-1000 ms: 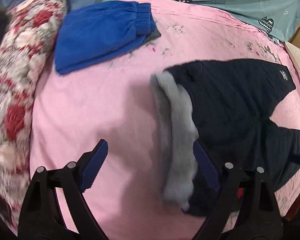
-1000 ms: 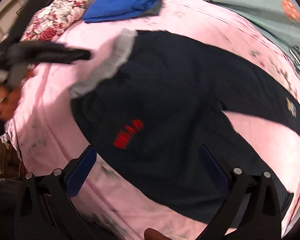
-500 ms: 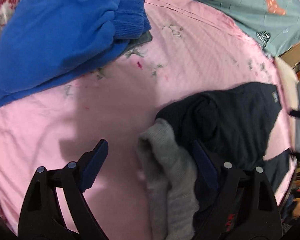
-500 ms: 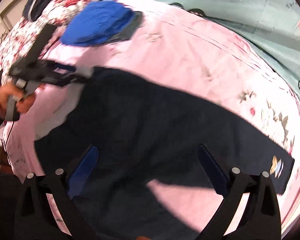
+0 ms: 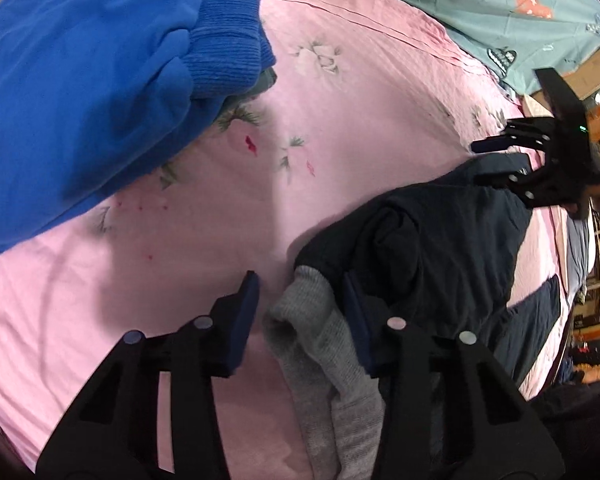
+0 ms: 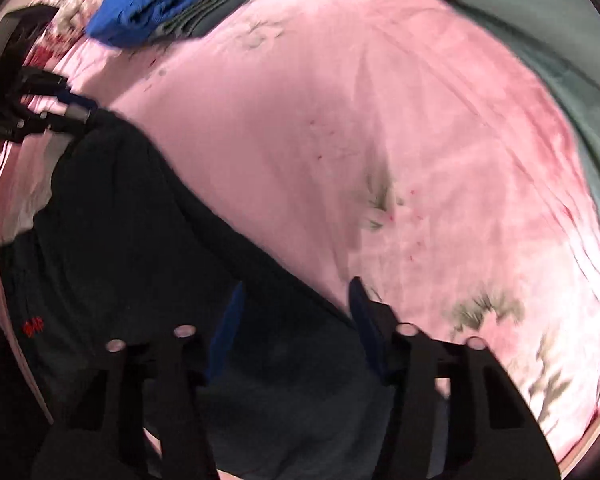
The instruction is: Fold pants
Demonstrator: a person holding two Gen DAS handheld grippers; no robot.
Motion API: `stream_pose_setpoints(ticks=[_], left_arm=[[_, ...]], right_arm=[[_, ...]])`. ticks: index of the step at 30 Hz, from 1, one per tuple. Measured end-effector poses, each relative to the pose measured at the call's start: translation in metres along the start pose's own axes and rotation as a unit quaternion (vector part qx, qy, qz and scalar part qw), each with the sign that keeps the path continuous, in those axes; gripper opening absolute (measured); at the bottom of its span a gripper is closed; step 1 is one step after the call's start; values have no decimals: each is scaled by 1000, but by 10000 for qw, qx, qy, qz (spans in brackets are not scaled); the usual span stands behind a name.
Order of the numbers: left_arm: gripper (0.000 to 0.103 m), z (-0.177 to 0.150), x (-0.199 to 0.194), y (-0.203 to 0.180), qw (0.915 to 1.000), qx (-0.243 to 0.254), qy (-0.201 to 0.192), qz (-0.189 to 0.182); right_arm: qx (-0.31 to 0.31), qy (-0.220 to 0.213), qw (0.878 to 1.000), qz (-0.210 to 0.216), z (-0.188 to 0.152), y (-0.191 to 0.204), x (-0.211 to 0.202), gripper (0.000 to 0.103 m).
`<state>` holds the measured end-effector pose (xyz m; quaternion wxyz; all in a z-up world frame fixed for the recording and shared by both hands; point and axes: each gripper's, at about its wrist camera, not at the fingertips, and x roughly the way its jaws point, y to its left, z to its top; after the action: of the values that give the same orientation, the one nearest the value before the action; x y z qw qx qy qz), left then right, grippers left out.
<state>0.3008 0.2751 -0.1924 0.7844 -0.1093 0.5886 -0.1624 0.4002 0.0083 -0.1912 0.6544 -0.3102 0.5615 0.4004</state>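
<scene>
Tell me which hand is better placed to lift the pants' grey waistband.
Left. The left tool straddles the grey waistband, jaws just closing around it; the right tool, also closing, sits over a dark pants leg.

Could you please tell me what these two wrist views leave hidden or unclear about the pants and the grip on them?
- Left wrist: the pants' lower waistband is cut off by the frame edge and gripper body.
- Right wrist: motion blur hides whether the right gripper pinches cloth.
- Right wrist: the red logo is too small to read.

Your pants (image 5: 452, 240) lie on the bed (image 5: 340, 120); the folded stack (image 5: 100, 80) sits behind them, to your left.
</scene>
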Motion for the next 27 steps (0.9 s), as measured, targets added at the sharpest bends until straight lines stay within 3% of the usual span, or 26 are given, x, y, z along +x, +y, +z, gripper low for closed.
stream_pose_setpoints(ticks=[2,4,5,6,8,10,14,20,23,27], left_arm=[[42,1,1,-1,9998,152,87,-13],[39,1,1,-2,9996,255,147,-3],[32,3,2,-4,9993,301,203,-7],[31,4,3,-5,9992,328,228,-7],[19,2,-1,-7,9988,435,219,46],[15,0,-10,-9,9986,505,149,20],[13,-10,-38,-32,9960,882,-122,40],[12,-55,-89,-78,9821,1834,-438,-47],[12,-91,-104,-96,9735,2253,-365,-127],[12,-132,-104,-108,9691,2459,-75,-162]], right_arm=[[-201,-31,9997,-106,-1,2,-1,38],[-237,15,9996,-175,-4,2,-2,9],[-265,28,9994,-220,-7,4,-4,7],[-319,22,9991,-283,-11,9,-6,3],[-291,-85,9988,-390,-19,18,-16,2],[-198,-270,9984,-450,-29,28,-35,2],[-109,-599,9964,-588,-62,52,-88,2],[-145,-698,9952,-664,-120,117,-150,2],[-162,-569,9969,-510,-156,164,-149,2],[-7,-329,9993,-156,-195,214,-123,2]])
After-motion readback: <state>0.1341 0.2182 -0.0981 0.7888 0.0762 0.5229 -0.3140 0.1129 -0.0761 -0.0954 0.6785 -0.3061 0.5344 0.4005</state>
